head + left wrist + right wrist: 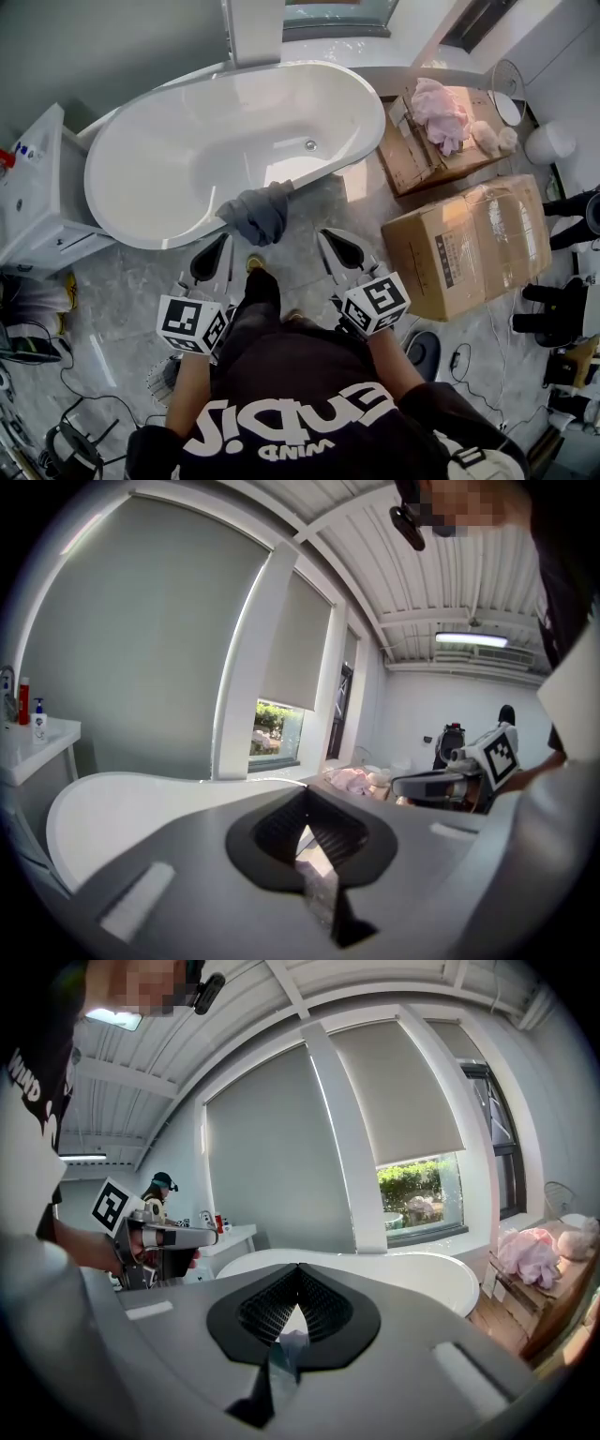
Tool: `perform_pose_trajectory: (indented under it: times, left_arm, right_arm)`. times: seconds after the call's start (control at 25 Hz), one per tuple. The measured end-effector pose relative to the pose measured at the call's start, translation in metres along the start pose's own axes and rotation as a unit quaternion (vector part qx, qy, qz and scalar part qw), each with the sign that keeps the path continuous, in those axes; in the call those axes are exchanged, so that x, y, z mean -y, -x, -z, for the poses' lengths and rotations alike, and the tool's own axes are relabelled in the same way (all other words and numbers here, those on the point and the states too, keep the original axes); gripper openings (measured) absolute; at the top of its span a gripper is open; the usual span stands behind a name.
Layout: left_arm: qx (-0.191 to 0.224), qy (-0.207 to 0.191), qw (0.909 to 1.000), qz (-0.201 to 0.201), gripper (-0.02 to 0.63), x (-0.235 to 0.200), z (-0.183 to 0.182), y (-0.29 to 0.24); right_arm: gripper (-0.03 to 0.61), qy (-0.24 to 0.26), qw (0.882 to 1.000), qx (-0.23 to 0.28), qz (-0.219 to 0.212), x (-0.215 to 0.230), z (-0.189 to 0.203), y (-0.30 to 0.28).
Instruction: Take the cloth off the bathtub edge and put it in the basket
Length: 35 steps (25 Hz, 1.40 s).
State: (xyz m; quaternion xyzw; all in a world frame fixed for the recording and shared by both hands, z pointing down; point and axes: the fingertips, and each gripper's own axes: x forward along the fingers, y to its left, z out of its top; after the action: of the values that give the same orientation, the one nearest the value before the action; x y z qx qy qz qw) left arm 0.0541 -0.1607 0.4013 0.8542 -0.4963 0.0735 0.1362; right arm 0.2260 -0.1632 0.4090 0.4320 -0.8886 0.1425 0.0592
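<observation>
A dark grey cloth point(255, 214) hangs over the near edge of the white bathtub point(187, 150), bunched up, with part of it drooping toward the floor. My left gripper point(222, 241) points at the tub just below and left of the cloth, jaws shut and empty. My right gripper point(329, 236) is level with it, to the cloth's right, also shut and empty. In both gripper views the tub rim point(122, 799) point(412, 1274) shows beyond the closed jaws, and the cloth is hidden. A wiry white thing point(159, 377) sits by my left arm; I cannot tell whether it is the basket.
Two cardboard boxes point(469, 248) point(427, 150) stand right of the tub, the far one holding pink fabric point(442, 112). A white cabinet point(33, 197) with bottles stands to the left. Cables and dark gear point(553, 319) lie on the marble floor. Another person stands across the room point(161, 1190).
</observation>
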Motion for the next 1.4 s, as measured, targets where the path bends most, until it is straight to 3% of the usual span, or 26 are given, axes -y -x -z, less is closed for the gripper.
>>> perform_pose_trajectory:
  times: [0.64, 1.4]
  left_arm:
    - [-0.003, 0.007, 0.9993, 0.038, -0.003, -0.080, -0.039, -0.105]
    - [-0.014, 0.009, 0.9998, -0.005, -0.003, -0.080, -0.051, -0.148]
  right_arm:
    - [0.009, 0.040, 0.999, -0.001, 0.024, 0.047, -0.060, -0.125]
    - [0.009, 0.019, 1.000, -0.011, -0.019, 0.088, -0.060, -0.142]
